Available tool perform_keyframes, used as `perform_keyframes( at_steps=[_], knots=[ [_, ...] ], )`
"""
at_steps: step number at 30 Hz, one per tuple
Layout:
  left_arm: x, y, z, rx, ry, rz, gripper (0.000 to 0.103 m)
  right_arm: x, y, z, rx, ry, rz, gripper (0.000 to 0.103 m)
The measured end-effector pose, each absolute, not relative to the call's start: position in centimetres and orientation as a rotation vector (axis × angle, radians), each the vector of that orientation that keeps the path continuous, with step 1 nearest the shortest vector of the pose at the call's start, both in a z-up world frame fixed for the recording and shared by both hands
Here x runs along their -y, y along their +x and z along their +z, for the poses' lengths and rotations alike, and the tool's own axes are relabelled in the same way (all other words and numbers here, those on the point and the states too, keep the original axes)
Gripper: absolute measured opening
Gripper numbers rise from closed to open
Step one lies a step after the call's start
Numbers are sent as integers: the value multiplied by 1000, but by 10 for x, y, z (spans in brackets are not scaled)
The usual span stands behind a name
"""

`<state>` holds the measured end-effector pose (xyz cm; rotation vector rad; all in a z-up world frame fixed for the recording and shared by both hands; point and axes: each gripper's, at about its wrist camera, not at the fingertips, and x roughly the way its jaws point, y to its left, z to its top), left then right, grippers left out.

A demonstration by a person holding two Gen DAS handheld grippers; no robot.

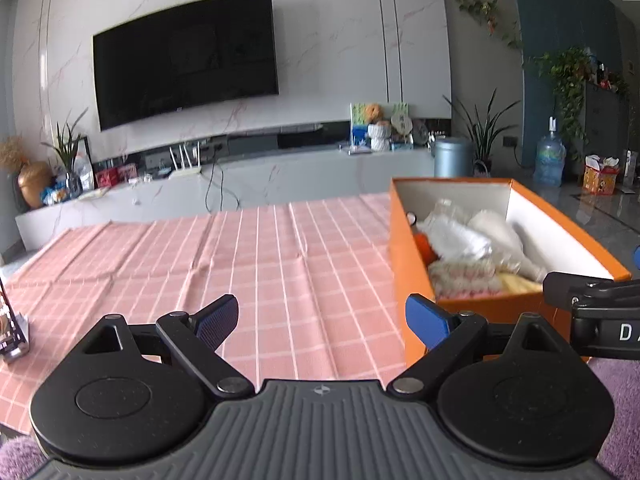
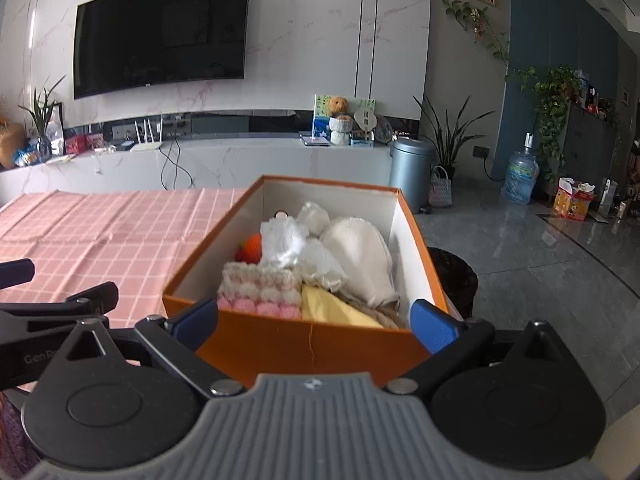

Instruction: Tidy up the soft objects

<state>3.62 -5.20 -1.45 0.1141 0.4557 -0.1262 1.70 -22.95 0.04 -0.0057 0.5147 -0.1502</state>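
An orange box (image 2: 304, 340) with a white inner lining sits at the right end of the table (image 1: 248, 264), which is covered by a pink checked cloth (image 2: 100, 236). The box is open at the top and nearly full of soft things. At its near left lies a crocheted piece (image 2: 260, 290) in rows of cream and pink bobbles, and just beside it to the right a pale yellow folded cloth (image 2: 336, 308). Behind these a rounded cream knitted item (image 2: 362, 260) leans toward the right wall, with crumpled white fabric (image 2: 282, 240) to its left and a small orange knitted ball (image 2: 252, 248) tucked against that fabric near the left wall. The same pile shows in the left wrist view, where the box (image 1: 408, 248) stands to the right of the left gripper (image 1: 322, 322).

The left gripper hovers over the bare cloth, its blue-padded fingers (image 1: 218, 320) spread wide with nothing between them. The right gripper (image 2: 314, 322) is held at the near wall of the box, fingers (image 2: 430, 326) likewise wide open, one to each side of that wall's front, gripping nothing; whether they touch the cardboard I cannot tell.
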Motion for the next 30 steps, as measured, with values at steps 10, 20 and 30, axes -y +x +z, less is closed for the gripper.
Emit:
perform_keyframes(
  at_steps=[10,20,30],
  knots=[
    [48,31,-24,-488,99,-106,103,222,21,-9,-540,-33,-124,100],
    [47,31,-23,-494,102,-107,103,222,20,-10,-541,-36,-127,100],
    [47,31,-22,-496,103,-103,103,221,20,-11,-549,-27,-129,100]
  ],
)
